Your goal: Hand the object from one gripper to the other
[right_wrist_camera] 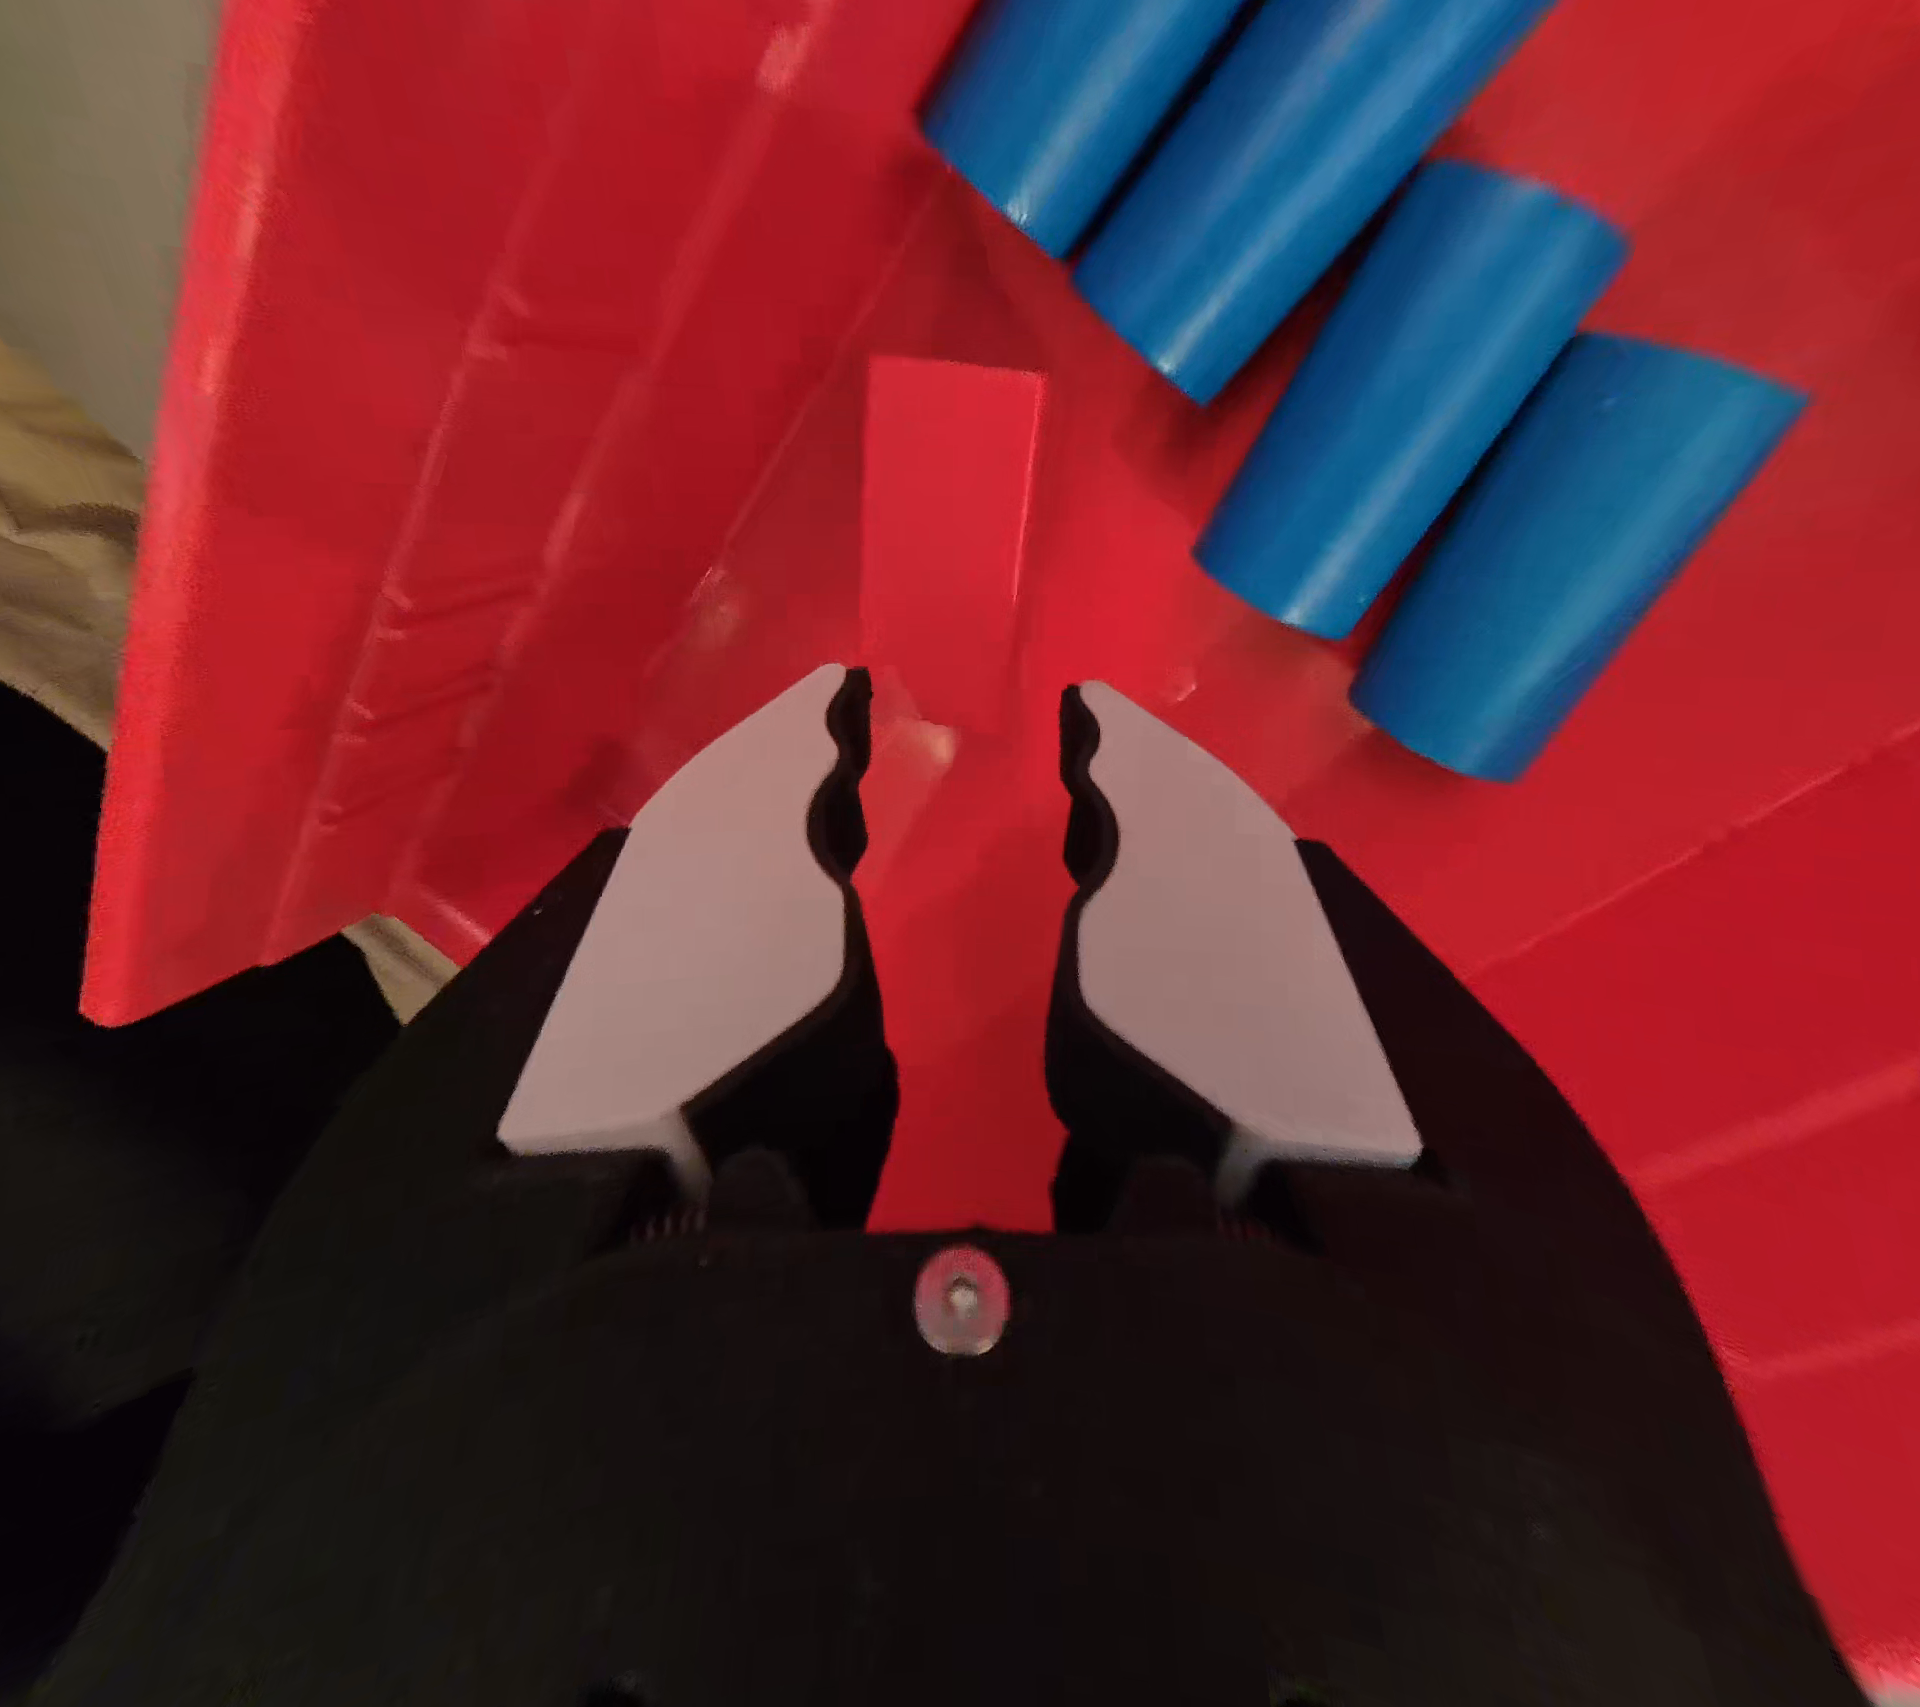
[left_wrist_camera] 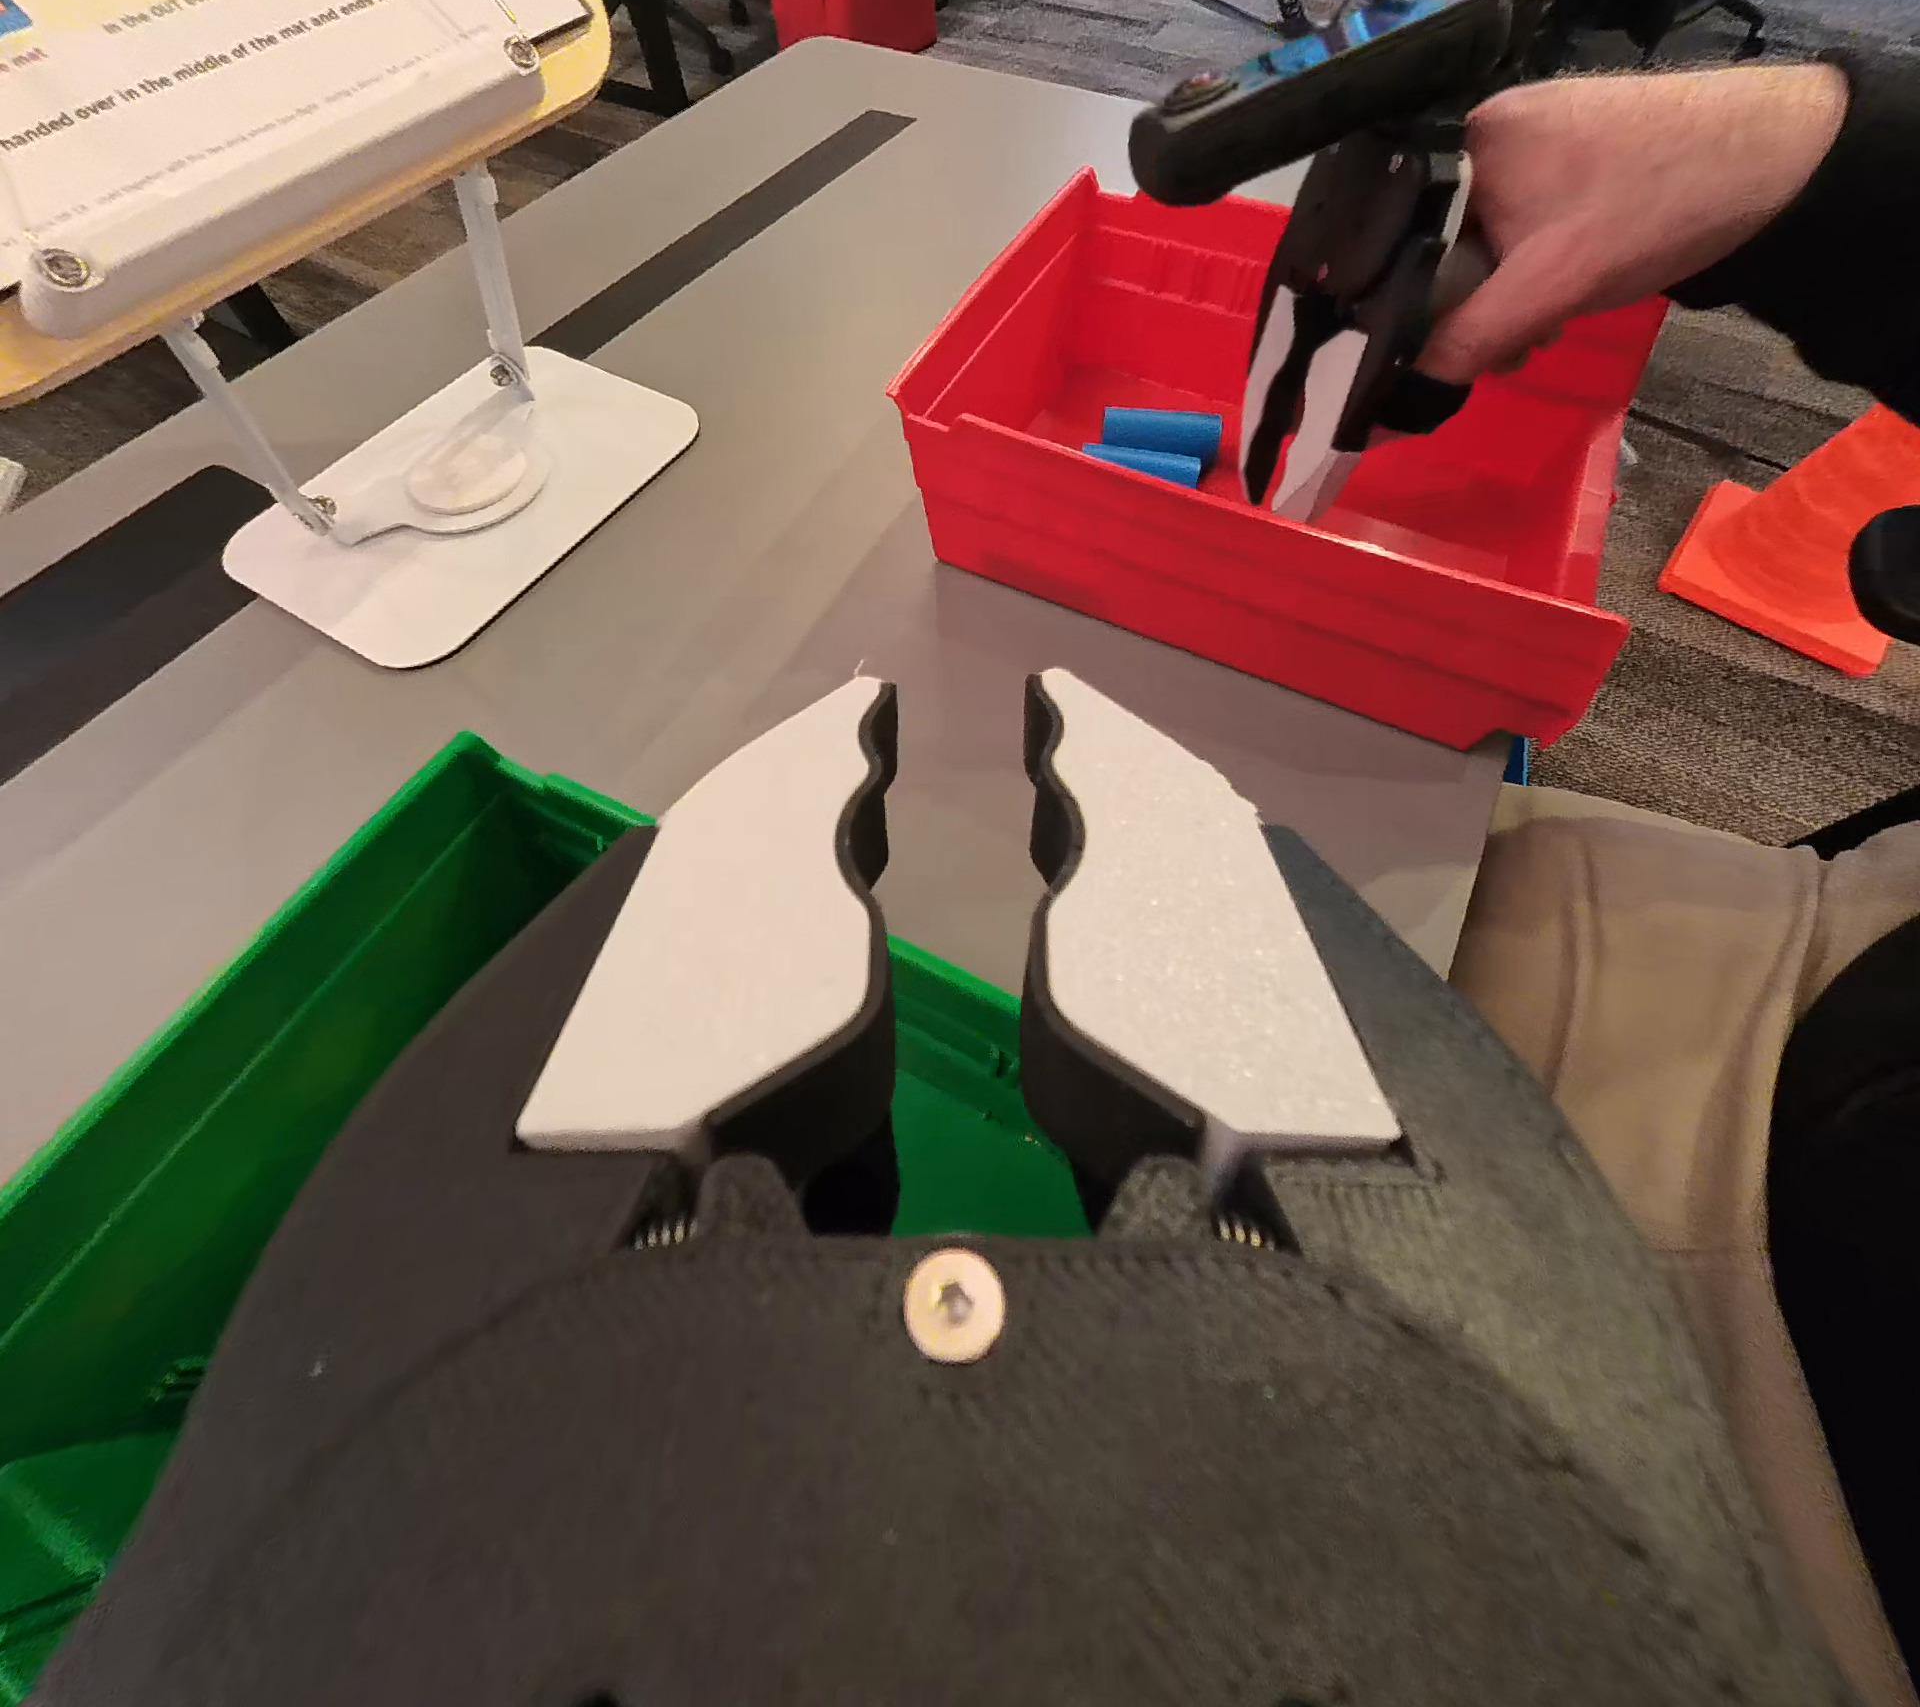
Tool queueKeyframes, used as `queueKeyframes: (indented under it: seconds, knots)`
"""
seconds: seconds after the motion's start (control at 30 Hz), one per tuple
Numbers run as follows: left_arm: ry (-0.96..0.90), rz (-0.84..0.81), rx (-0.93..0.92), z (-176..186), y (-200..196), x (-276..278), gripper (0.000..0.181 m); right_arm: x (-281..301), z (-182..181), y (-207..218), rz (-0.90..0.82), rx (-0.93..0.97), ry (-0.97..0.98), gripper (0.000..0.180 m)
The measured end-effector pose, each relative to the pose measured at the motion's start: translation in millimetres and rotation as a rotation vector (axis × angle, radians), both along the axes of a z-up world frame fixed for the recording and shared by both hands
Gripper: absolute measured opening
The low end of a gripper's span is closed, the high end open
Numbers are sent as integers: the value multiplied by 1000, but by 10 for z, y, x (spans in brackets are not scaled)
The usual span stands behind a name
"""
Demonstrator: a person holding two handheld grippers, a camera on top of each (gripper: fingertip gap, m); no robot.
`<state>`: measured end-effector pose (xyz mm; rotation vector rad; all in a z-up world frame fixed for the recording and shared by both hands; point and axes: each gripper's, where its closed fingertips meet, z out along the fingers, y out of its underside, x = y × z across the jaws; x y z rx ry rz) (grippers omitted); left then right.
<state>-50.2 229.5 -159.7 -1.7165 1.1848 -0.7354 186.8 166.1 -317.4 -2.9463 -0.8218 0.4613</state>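
Note:
My right gripper (right_wrist_camera: pixel 966 691) is open and points down into a red bin (right_wrist_camera: pixel 468 307). A flat red block (right_wrist_camera: pixel 951 535) lies on the bin floor just ahead of its fingertips, with its near end in the gap between them. Several blue cylinders (right_wrist_camera: pixel 1351 255) lie side by side to the block's upper right. In the left wrist view, the right gripper (left_wrist_camera: pixel 1288 494), held by a hand (left_wrist_camera: pixel 1621 203), dips into the red bin (left_wrist_camera: pixel 1247 608) beside the blue cylinders (left_wrist_camera: pixel 1158 431). My left gripper (left_wrist_camera: pixel 961 691) is open and empty above the near edge of a green bin (left_wrist_camera: pixel 260 1034).
The grey table (left_wrist_camera: pixel 727 410) holds a white stand with an instruction sheet (left_wrist_camera: pixel 260 47) at the back left; its base plate (left_wrist_camera: pixel 457 514) sits left of the red bin. An orange wedge (left_wrist_camera: pixel 1797 545) lies on the floor to the right. Red bags and chairs stand behind.

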Motion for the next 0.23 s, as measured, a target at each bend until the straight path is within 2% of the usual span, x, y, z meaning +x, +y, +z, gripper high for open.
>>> queueKeyframes:
  seconds: [0.03,0.13,0.23]
  knots:
    - [0,-1,-1,-2,-2,-1,23,-33,-39,-43,11,-26,14,35]
    - [10,-2,5,-8,-5,1,23,-170,-120,-122,53,-58,45,35]
    - [21,-1,9,-19,-5,-4,23,-412,-50,-168,86,-75,166,34]
